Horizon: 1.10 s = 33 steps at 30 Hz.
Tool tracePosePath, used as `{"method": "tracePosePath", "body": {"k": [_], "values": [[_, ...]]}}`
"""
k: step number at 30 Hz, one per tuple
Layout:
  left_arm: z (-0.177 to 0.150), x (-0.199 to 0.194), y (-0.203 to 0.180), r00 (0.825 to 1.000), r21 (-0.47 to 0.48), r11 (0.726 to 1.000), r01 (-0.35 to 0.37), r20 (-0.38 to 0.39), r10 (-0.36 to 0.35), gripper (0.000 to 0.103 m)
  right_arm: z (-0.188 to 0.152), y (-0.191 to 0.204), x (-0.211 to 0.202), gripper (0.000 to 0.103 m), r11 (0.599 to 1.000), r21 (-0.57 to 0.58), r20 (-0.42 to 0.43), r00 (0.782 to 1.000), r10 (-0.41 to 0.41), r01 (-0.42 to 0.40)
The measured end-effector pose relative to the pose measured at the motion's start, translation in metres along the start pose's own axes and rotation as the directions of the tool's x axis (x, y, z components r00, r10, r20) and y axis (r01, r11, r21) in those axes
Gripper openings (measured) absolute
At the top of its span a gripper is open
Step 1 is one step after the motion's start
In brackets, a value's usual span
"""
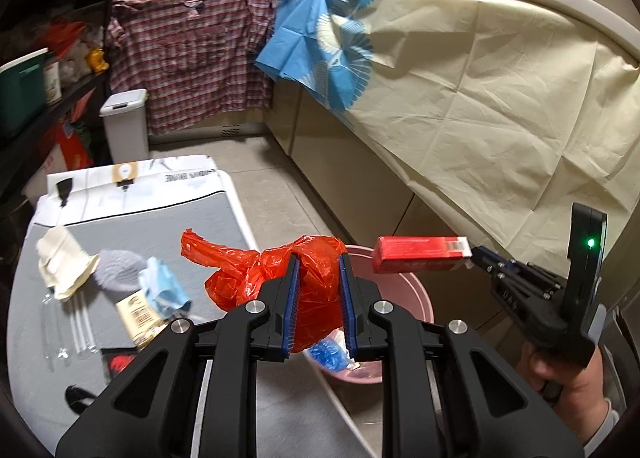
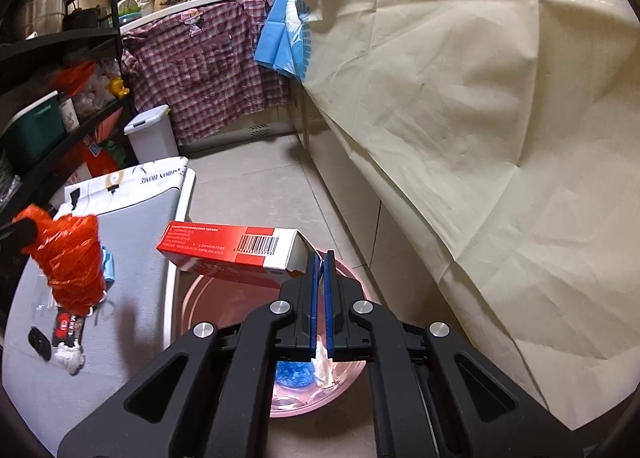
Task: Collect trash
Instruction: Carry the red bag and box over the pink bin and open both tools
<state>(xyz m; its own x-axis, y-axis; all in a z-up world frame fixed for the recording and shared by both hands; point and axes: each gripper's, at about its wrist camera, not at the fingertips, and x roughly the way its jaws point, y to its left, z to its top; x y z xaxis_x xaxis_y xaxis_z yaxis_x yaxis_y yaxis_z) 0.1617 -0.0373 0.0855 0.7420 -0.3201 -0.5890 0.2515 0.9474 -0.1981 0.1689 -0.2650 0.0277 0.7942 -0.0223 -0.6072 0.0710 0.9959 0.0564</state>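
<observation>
My left gripper (image 1: 319,262) is shut on a crumpled red plastic bag (image 1: 280,278) and holds it over the table's right edge, beside a pink basin (image 1: 404,294) on the floor. The bag also shows in the right wrist view (image 2: 70,258). My right gripper (image 2: 319,258) is shut on the flap of a red and white carton (image 2: 228,248) and holds it above the basin (image 2: 216,290). The carton shows in the left wrist view (image 1: 420,254). Blue plastic (image 2: 294,374) and white paper lie in the basin.
The grey table (image 1: 120,225) holds a cream cloth (image 1: 66,262), a grey rag (image 1: 118,270), a blue mask (image 1: 162,290), a labelled packet (image 1: 138,316) and clear straws. A white bin (image 1: 124,125) stands by the shelves. A cream sheet (image 1: 500,105) hangs on the right.
</observation>
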Motion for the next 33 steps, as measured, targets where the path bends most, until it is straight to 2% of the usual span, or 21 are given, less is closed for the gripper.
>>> {"method": "tracePosePath", "body": {"k": [11,20,24,28,33], "values": [[0.01,0.041,-0.022,0.999,0.018,0.999,0.032,-0.044,-0.031,0.019,-0.004,-0.001,0.025,0.003,0.998,-0.028,-0.055,0.997,-0.058,0.057],[0.018,0.059,-0.035,0.997,0.042,0.998,0.056,-0.063,-0.053,0.019,-0.006,0.002,0.033,0.003,0.996,-0.049,-0.082,0.993,-0.081,0.077],[0.022,0.061,-0.042,0.996,0.053,0.996,0.073,-0.059,-0.07,0.025,-0.006,0.008,0.04,0.007,0.995,-0.074,-0.104,0.992,-0.077,0.069],[0.024,0.057,-0.043,0.995,0.051,0.995,0.091,-0.046,-0.089,0.026,-0.004,0.011,0.042,0.009,0.994,-0.087,-0.102,0.992,-0.076,0.067],[0.022,0.051,-0.041,0.995,0.061,0.994,0.093,-0.045,-0.09,0.026,-0.004,0.009,0.037,0.015,0.996,-0.07,-0.083,0.995,-0.063,0.058]]}}
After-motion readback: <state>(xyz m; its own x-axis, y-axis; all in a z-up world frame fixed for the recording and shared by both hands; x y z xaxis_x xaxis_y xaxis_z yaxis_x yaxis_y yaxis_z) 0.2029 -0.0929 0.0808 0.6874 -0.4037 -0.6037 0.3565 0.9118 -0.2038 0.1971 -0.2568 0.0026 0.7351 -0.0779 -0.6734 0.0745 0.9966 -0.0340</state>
